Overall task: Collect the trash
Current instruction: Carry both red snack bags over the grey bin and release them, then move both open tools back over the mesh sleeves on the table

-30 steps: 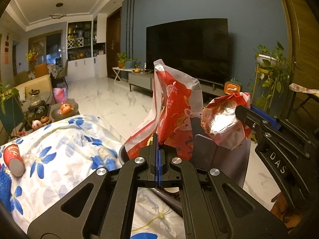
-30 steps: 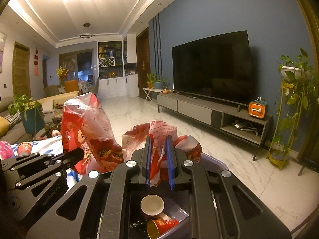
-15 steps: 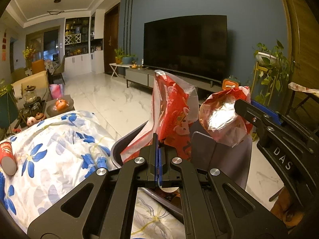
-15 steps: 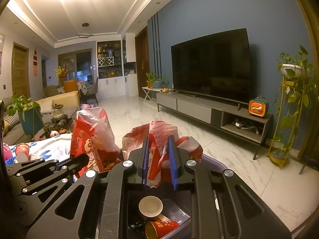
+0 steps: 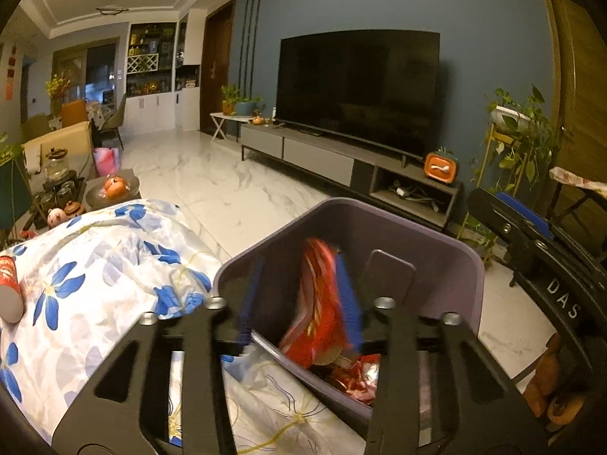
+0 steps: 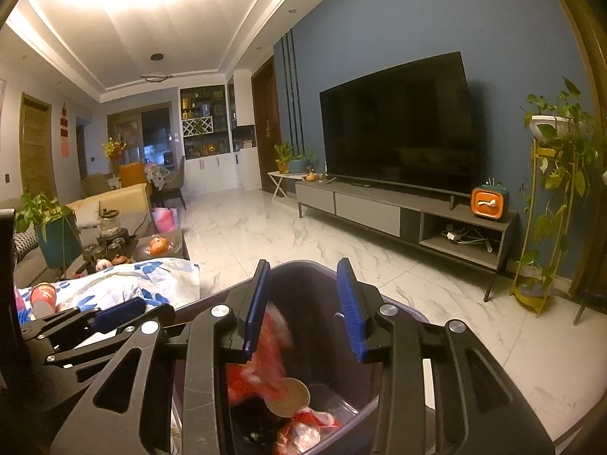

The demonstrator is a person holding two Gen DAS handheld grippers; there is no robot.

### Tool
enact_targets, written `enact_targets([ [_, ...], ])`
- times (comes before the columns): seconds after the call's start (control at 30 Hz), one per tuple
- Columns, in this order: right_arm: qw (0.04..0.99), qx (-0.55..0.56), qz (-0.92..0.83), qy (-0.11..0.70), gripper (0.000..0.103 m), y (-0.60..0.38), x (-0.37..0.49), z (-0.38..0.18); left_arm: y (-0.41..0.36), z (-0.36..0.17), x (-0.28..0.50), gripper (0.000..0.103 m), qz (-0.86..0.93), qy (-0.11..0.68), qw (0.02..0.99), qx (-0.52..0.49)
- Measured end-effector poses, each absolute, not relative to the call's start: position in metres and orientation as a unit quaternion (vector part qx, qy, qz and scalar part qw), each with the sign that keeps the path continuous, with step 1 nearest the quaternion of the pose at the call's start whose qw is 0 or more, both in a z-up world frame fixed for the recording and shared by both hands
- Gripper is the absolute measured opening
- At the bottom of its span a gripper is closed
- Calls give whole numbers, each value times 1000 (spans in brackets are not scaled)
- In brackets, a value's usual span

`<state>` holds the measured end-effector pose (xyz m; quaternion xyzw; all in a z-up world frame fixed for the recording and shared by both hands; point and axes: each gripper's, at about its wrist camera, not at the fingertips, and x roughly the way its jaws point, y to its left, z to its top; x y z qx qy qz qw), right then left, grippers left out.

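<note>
Both wrappers released into bin. Left gripper (image 5: 299, 295) spread wide, empty; red wrapper (image 5: 318, 303) blurred, mid-fall between its fingers, inside purple bin (image 5: 447, 265). Right gripper (image 6: 303, 303) likewise spread, empty, over same bin; crumpled red wrapper (image 6: 261, 360) below it. Remaining: red paper cup (image 5: 9, 288) lying on floral cloth (image 5: 95, 265), far left of left gripper.

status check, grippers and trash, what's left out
Left gripper open, right gripper open. Red snack wrapper dropping into grey plastic bin. Red paper cup still on floral blanket.
</note>
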<state>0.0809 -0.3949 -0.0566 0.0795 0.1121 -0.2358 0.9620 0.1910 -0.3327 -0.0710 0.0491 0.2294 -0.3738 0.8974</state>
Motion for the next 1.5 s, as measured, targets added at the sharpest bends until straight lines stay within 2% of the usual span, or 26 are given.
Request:
enact_targets([
  [0.13, 962, 81, -239, 109, 39, -394, 75, -55, -322, -67, 186, 61, -363, 220, 904, 42],
  [0.27, 962, 82, -238, 104, 48, -389, 68, -55, -302, -64, 177, 77, -341, 208, 916, 33],
  [0.43, 962, 83, -239, 99, 64, -381, 57, -56, -264, -61, 164, 87, -292, 197, 935, 28],
  [0.5, 963, 84, -236, 97, 72, -377, 54, -57, -247, -60, 159, 87, -271, 195, 942, 31],
  [0.57, 964, 87, -234, 94, 76, -372, 50, -58, -231, -59, 154, 88, -254, 193, 947, 33],
  [0.77, 968, 85, -222, 85, 83, -352, 40, -55, -166, -57, 145, 88, -190, 190, 963, 30],
  [1.1, 982, 75, -152, 81, 84, -287, 46, -53, -41, -67, 127, 88, -43, 196, 980, 6],
  [1.5, 991, 48, -19, 127, 84, -169, 89, -73, 92, -79, 107, 88, 127, 194, 972, -24],
])
